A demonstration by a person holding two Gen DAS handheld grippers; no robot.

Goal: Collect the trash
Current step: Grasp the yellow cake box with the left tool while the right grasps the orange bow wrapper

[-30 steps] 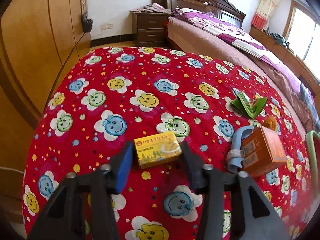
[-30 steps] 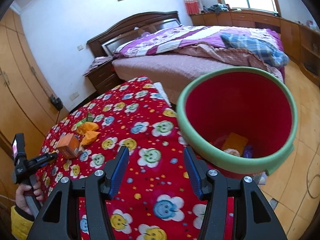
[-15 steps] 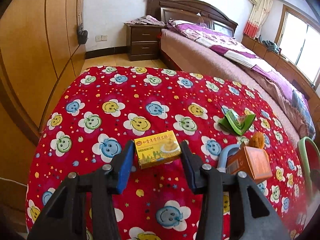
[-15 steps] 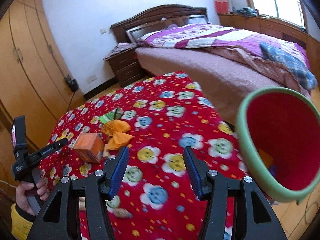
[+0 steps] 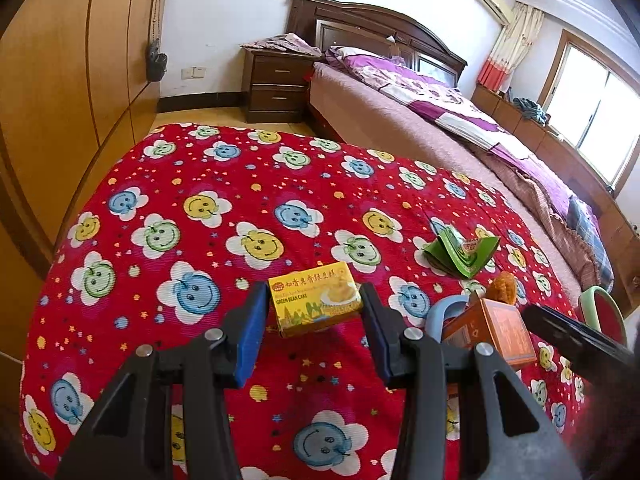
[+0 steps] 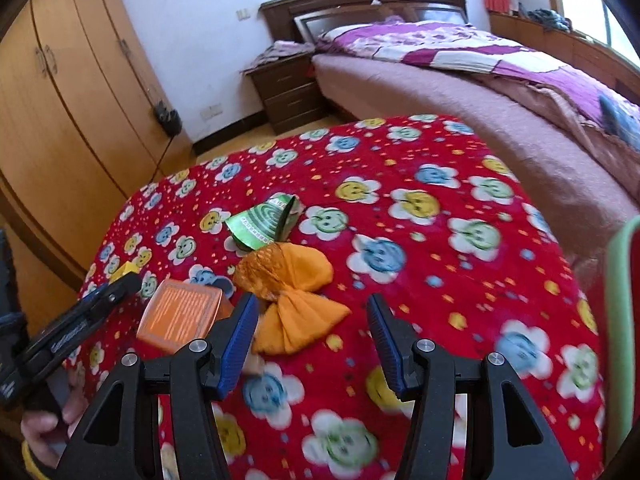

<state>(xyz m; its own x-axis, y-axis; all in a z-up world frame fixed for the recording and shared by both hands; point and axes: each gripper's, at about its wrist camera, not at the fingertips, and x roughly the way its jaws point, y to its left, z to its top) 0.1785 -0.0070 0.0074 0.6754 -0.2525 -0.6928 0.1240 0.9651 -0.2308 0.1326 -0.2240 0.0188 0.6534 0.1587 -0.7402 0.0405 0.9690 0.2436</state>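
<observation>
My left gripper (image 5: 314,320) is shut on a yellow green-bean-cake box (image 5: 314,298), held above the red flower-print table cover (image 5: 240,208). On the cover lie an orange box (image 5: 494,330), a green folded wrapper (image 5: 460,250) and an orange-brown crumpled wrapper (image 5: 500,286). In the right wrist view my right gripper (image 6: 312,332) is open and empty, just in front of the orange crumpled wrapper (image 6: 296,296). The orange box (image 6: 182,316) is at its left, the green wrapper (image 6: 264,224) beyond. The red bin with a green rim (image 6: 620,320) shows at the right edge.
A bed (image 5: 460,120) with purple bedding runs along the far right. A dark nightstand (image 5: 276,84) stands by the back wall. Wooden wardrobe doors (image 5: 80,80) line the left. A pale blue curved item (image 5: 444,312) lies behind the orange box.
My left gripper has risen with the yellow box in it. My right gripper has swung left from the bin to the orange wrapper on the table.
</observation>
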